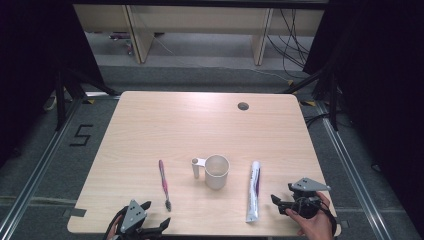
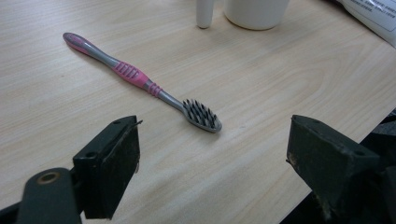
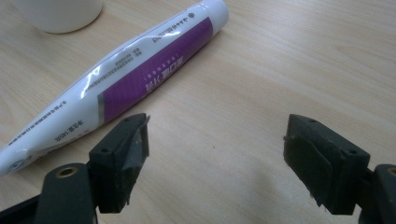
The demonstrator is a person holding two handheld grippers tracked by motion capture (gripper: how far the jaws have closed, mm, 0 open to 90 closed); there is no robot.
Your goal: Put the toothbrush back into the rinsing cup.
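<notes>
Pale wooden table amid dark curtains

On the counter, a toothbrush, a mug and a toothpaste tube lie between two open hand-held grippers.

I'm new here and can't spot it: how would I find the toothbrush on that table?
Start at the white cup mid-table. Left of it, apart, lies the toothbrush, bristles toward the near edge. It alone is thin with a pink handle; the tube right of the cup is fat, white and purple.
</notes>
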